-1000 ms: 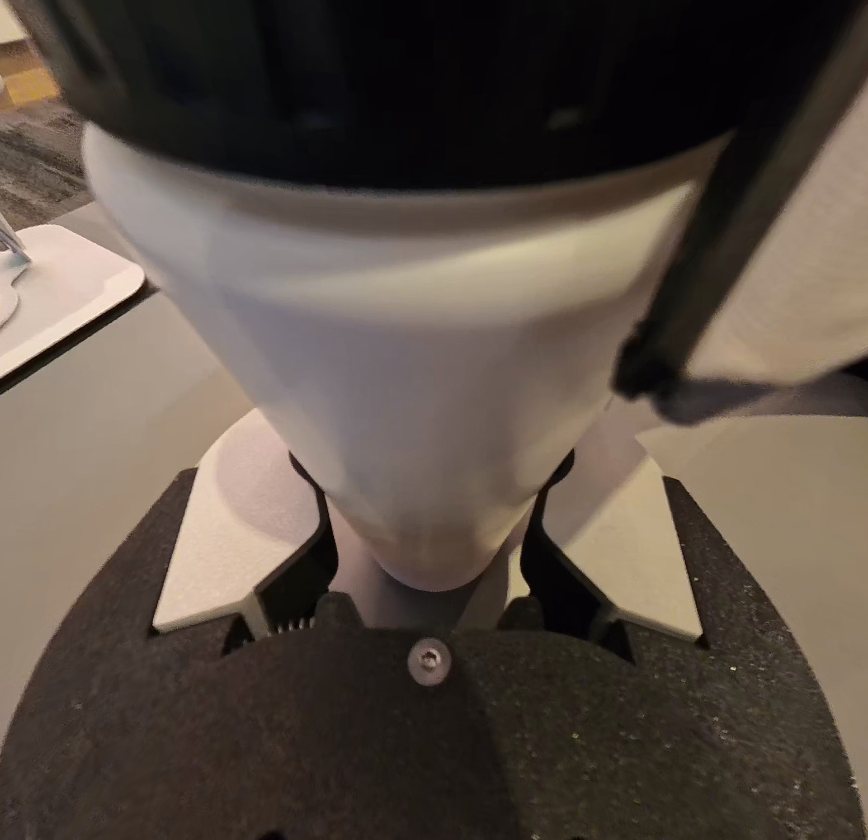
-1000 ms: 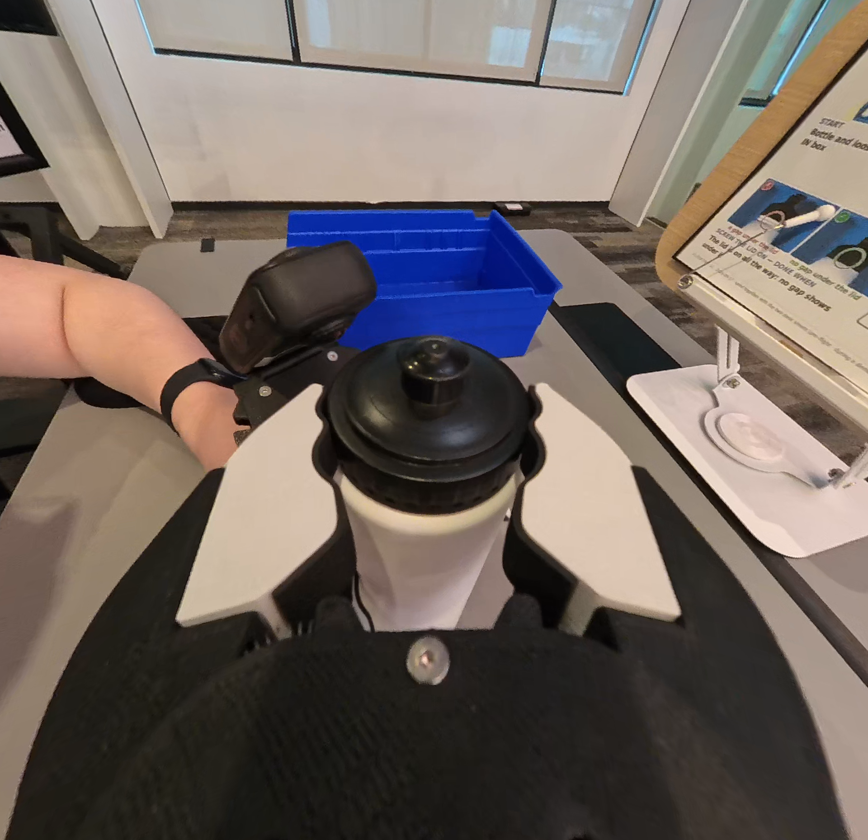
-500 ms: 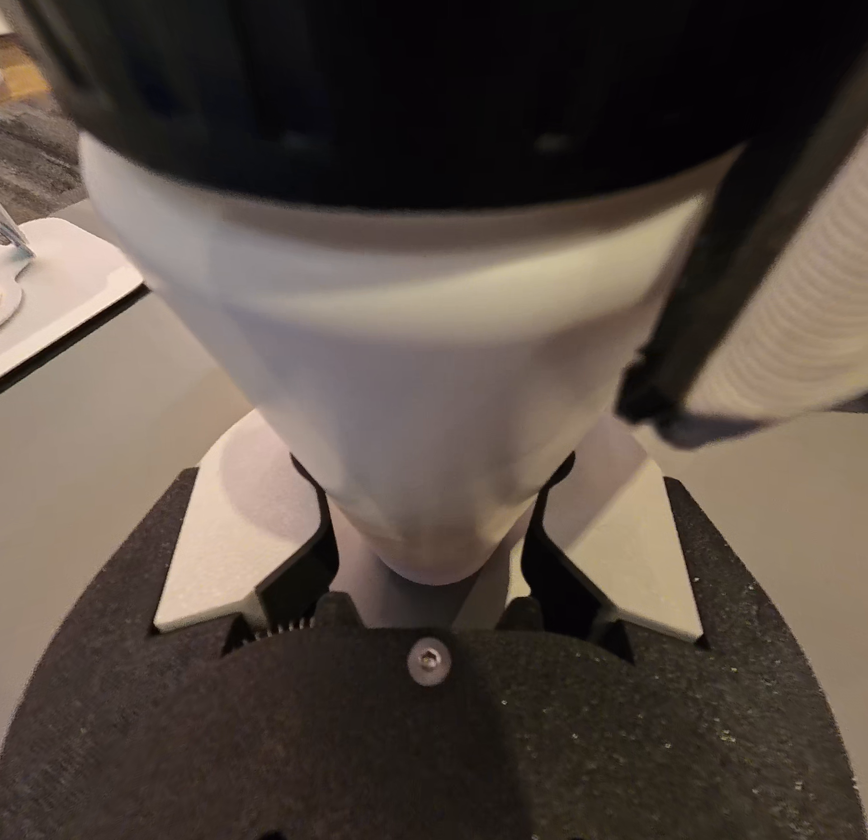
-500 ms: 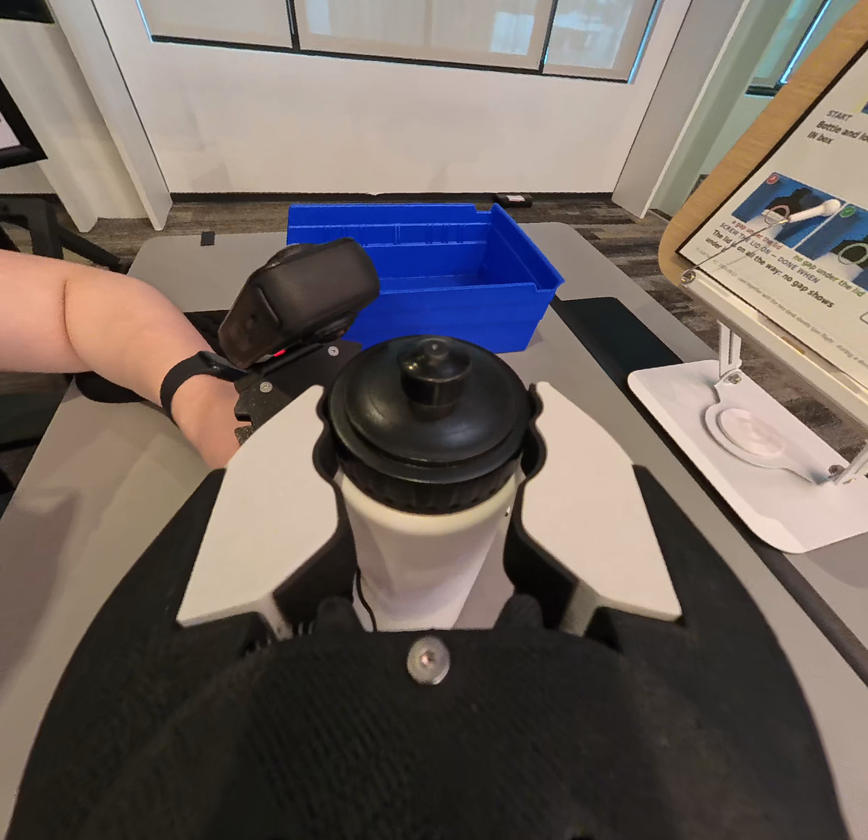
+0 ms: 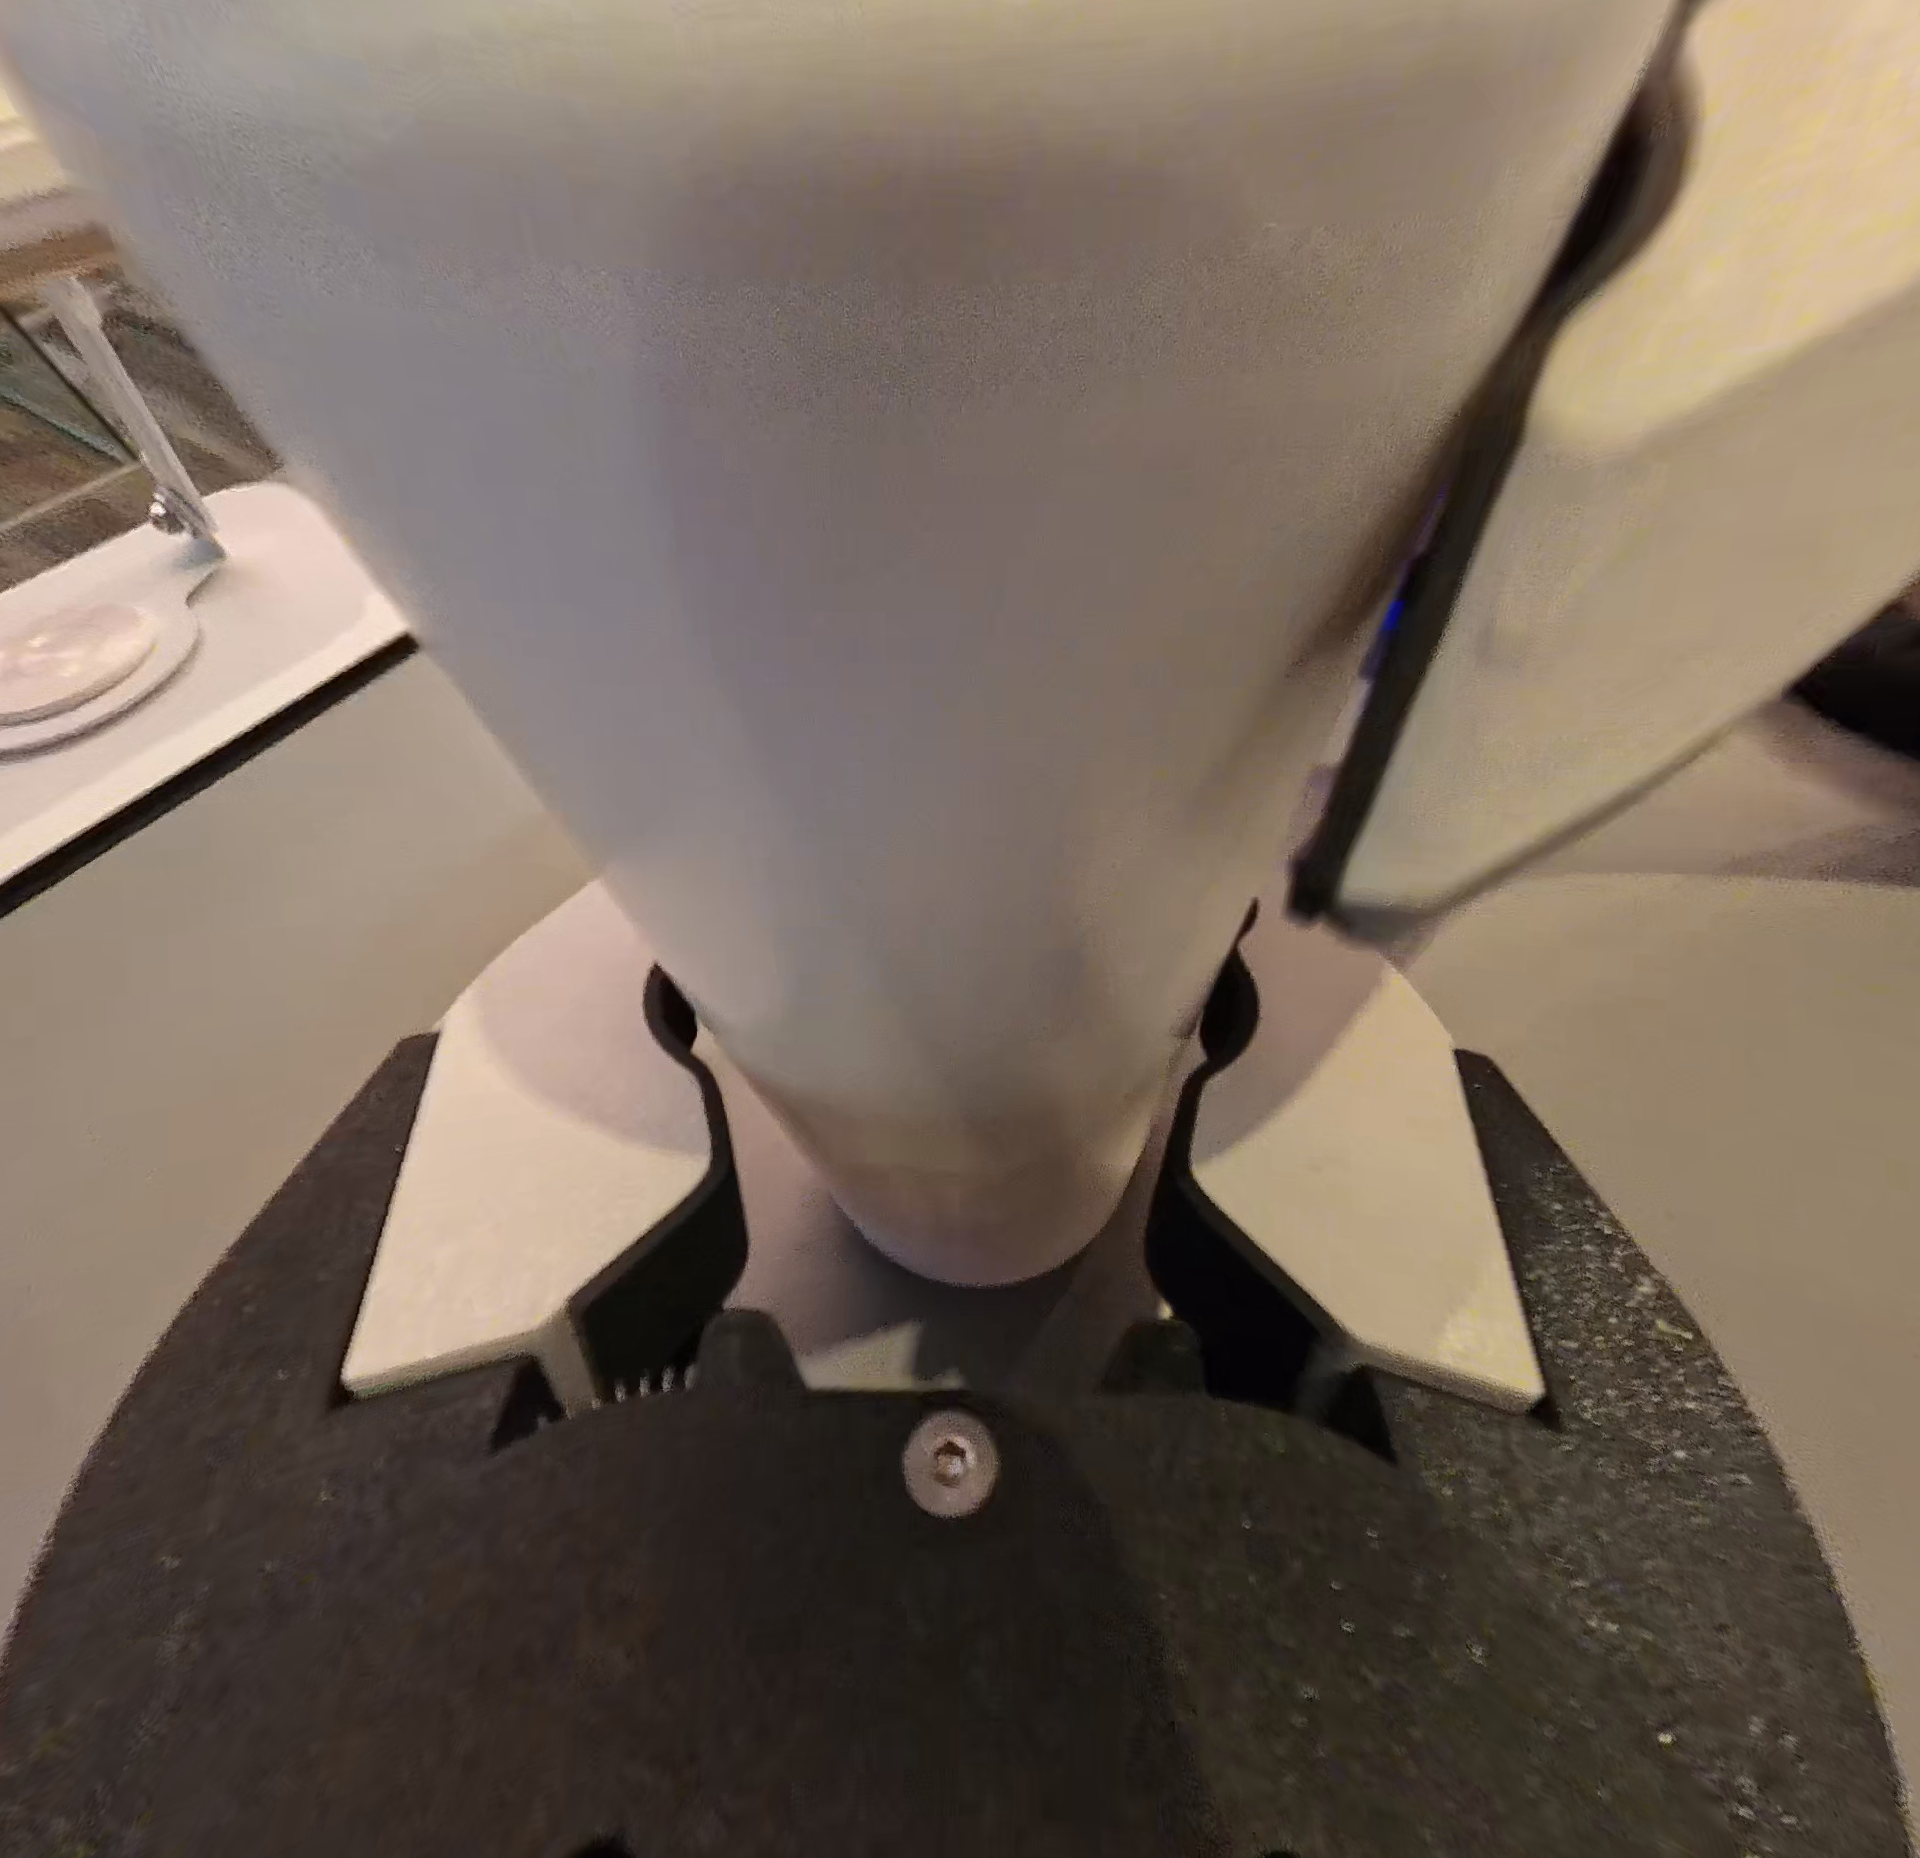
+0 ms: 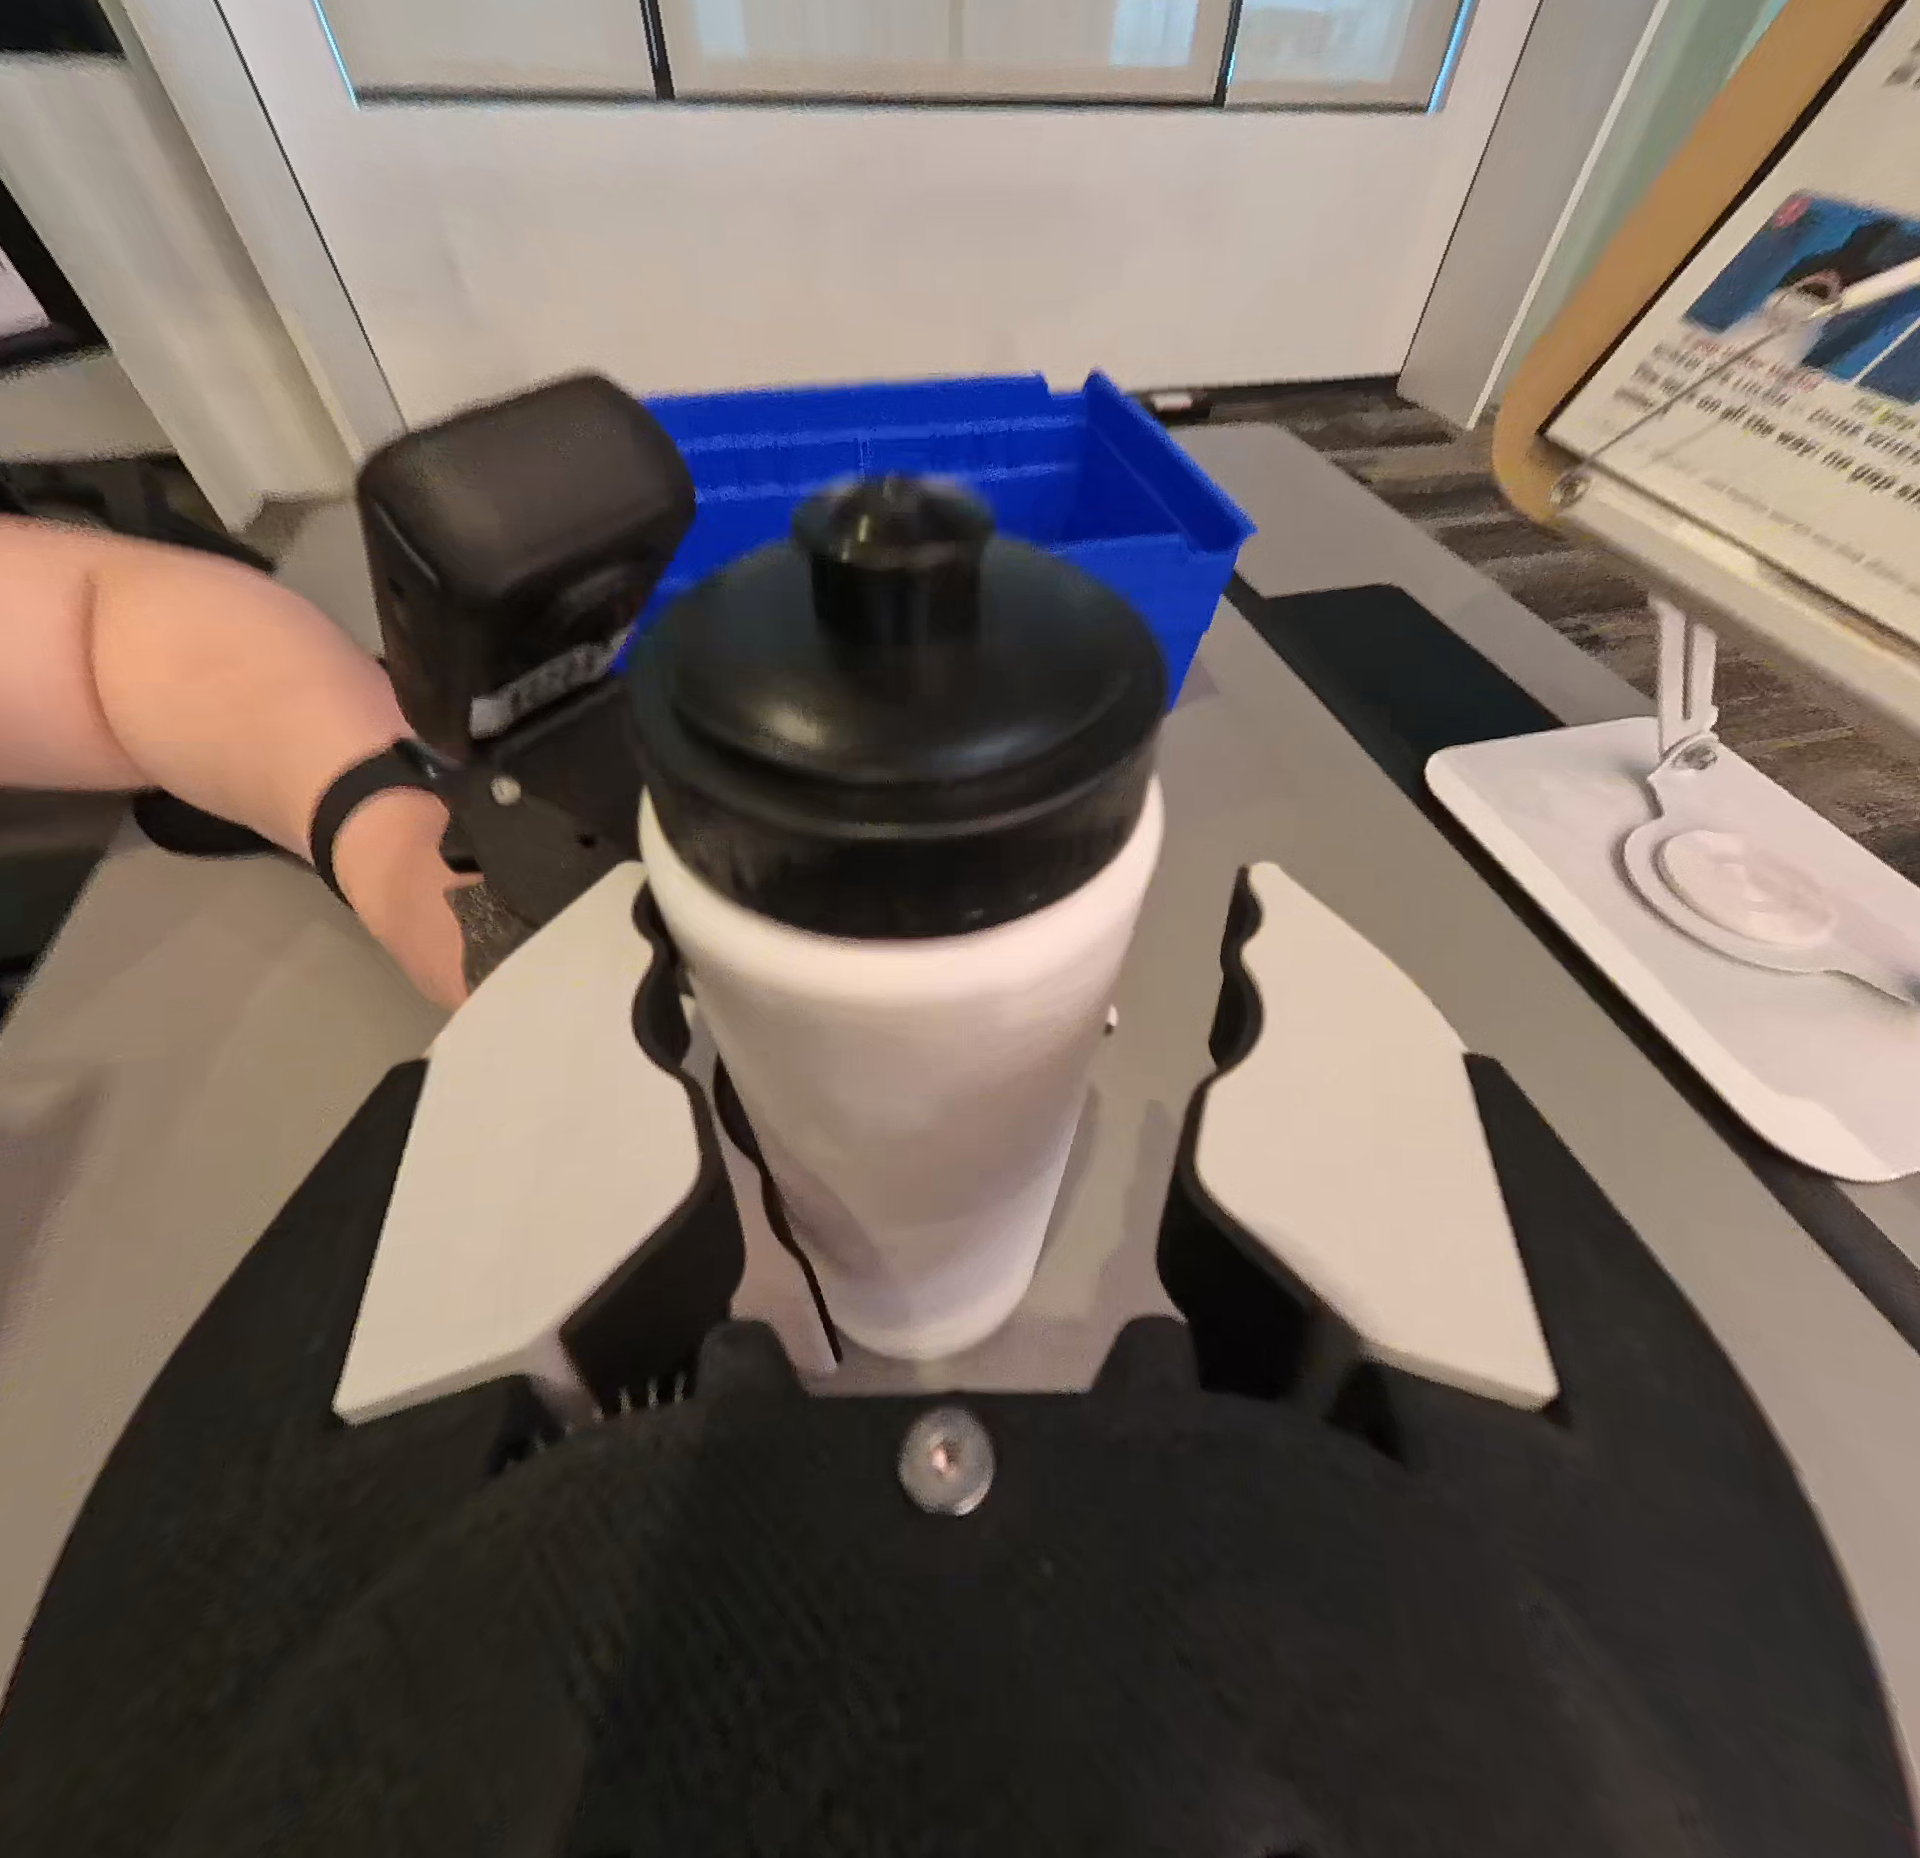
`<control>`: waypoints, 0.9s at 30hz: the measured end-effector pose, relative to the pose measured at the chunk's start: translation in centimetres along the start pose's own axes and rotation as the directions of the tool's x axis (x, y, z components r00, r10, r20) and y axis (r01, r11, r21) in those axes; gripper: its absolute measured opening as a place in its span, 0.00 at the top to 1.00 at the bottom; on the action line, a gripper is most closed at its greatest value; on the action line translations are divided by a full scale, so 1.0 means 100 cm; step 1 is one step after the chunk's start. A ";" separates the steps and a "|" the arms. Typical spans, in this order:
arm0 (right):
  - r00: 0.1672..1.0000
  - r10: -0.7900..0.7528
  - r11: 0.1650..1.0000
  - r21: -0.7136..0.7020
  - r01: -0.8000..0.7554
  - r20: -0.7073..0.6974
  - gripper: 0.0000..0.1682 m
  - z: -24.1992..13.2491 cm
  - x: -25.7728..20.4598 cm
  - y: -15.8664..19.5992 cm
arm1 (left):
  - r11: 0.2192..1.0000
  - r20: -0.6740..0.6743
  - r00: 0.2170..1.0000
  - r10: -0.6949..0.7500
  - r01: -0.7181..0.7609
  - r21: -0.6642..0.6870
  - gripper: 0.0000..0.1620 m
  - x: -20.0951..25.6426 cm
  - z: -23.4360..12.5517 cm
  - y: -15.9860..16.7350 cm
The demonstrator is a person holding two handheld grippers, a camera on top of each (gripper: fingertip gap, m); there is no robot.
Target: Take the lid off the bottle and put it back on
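Note:
A white bottle [image 6: 894, 1112] with its black lid [image 6: 894, 707] on top stands upright on the grey table [image 6: 208, 1081]. My right gripper [image 6: 945, 987] is open. Its white fingers [image 6: 540, 1112] stand apart on either side of the bottle's body, below the lid, and do not touch it. My left gripper [image 5: 951, 1008] is shut on the bottle [image 5: 883, 561] low on its body. The lid is out of the left wrist view. The left gripper also shows in the right wrist view [image 6: 520, 561], behind and left of the bottle, held by a person's hand [image 6: 395, 873].
A blue bin [image 6: 1101, 489] stands on the table behind the bottle. A white stand base [image 6: 1714, 935] carrying an instruction board [image 6: 1714, 385] sits at the right; the base also shows in the left wrist view [image 5: 156, 665]. A right gripper finger [image 5: 1683, 458] shows at the right.
My right gripper has opened and let go of the lid, and now sits lower beside the bottle's body. The left wrist view has shifted so the lid is out of frame.

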State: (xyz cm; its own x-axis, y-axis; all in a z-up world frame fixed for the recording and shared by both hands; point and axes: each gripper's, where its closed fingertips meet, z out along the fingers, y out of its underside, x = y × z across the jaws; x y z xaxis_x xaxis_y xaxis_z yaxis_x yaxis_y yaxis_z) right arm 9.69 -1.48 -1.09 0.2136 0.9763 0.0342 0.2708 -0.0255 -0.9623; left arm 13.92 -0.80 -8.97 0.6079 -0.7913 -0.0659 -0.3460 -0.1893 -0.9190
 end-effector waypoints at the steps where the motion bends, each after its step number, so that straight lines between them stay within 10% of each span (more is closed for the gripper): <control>1: 1.000 -0.014 1.000 -0.024 0.014 0.001 0.40 0.004 0.001 0.008 | 1.000 0.004 1.000 0.005 -0.005 -0.031 0.41 -0.001 0.002 0.007; 14: 0.977 0.213 0.977 -0.006 -0.213 -0.021 0.45 0.028 0.019 0.050 | 0.991 0.001 0.995 -0.098 0.098 -0.092 0.41 -0.013 0.010 0.027; 27: 0.966 0.103 0.993 0.078 -0.087 -0.238 0.49 -0.046 0.049 -0.028 | 0.996 -0.039 0.997 -0.067 0.065 -0.059 0.43 -0.002 0.011 0.021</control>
State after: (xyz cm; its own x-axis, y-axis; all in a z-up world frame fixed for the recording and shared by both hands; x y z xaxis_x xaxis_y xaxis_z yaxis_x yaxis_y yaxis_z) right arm 14.27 2.39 3.04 0.4576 0.8892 -0.0020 0.1775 -0.0935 -0.9797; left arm 13.83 -0.41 -11.34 0.6014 -0.7989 0.0111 -0.3478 -0.2742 -0.8966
